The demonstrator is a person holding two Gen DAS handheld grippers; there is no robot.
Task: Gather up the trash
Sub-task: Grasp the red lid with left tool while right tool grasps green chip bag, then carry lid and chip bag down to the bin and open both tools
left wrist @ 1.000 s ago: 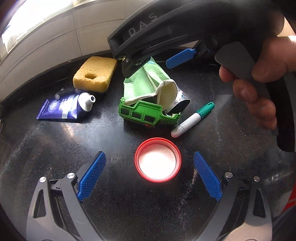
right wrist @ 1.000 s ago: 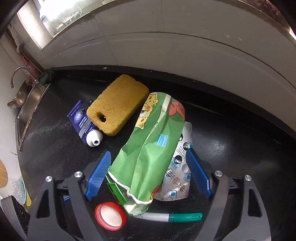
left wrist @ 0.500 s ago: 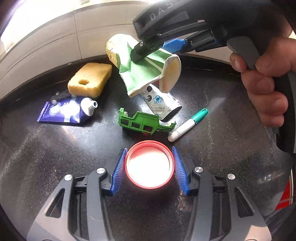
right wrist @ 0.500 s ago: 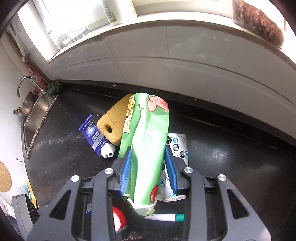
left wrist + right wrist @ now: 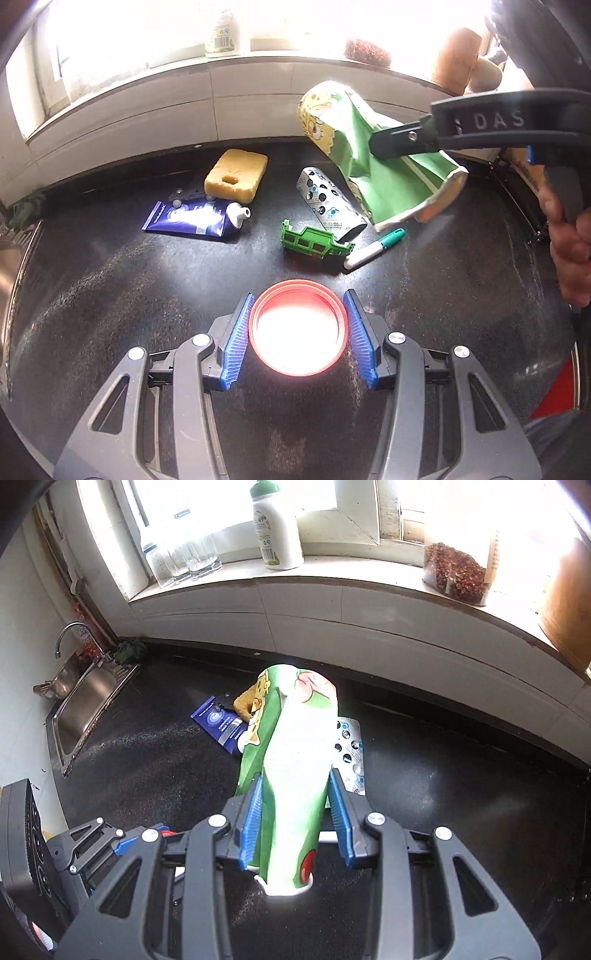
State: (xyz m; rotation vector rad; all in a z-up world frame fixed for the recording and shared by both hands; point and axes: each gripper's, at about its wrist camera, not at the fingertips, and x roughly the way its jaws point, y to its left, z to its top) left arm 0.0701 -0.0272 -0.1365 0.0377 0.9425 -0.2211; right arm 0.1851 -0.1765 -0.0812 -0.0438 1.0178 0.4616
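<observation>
My left gripper (image 5: 298, 334) is shut on a red jar lid (image 5: 298, 328), lifted off the black counter (image 5: 110, 295). My right gripper (image 5: 294, 818) is shut on a green snack bag (image 5: 295, 775) and holds it up in the air. That green snack bag (image 5: 380, 173) and the right gripper (image 5: 402, 142) also show at the upper right of the left wrist view. Left on the counter are a blister pack (image 5: 328, 201), a green plastic piece (image 5: 314, 243), a green-capped marker (image 5: 375, 247), a blue tube (image 5: 195, 219) and a yellow sponge (image 5: 236, 175).
A steel sink (image 5: 83, 701) with a tap lies at the counter's left end. The windowsill holds a white bottle (image 5: 277, 528), glasses (image 5: 184, 557) and a jar of dried bits (image 5: 456, 561). A person's hand (image 5: 570, 243) grips the right tool's handle.
Both grippers closed, the left on the red lid and the right on the snack bag, then rose off the counter with them. The blister pack under the bag is now uncovered.
</observation>
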